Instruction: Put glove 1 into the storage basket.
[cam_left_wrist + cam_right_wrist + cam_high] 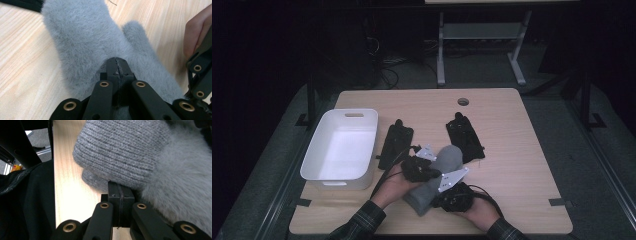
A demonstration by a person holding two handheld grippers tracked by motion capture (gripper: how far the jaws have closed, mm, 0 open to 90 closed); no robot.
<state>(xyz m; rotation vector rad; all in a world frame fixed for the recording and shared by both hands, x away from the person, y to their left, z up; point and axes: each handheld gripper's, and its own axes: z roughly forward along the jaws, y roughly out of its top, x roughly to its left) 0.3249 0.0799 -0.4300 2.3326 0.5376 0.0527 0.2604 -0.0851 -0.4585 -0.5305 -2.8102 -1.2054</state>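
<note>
near the worktop's (512,130) front edge, your left tool (116,65) and right tool (120,190) both pinch the fluffy grey knitted mitten (437,175); next, carry it to the white plastic tub (343,145).

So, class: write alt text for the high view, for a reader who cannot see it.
Two hand-held grippers, left gripper and right gripper, meet on a grey fuzzy mitten near the front of a wooden table. Two black gloves lie behind it, and a white bin sits left.
</note>
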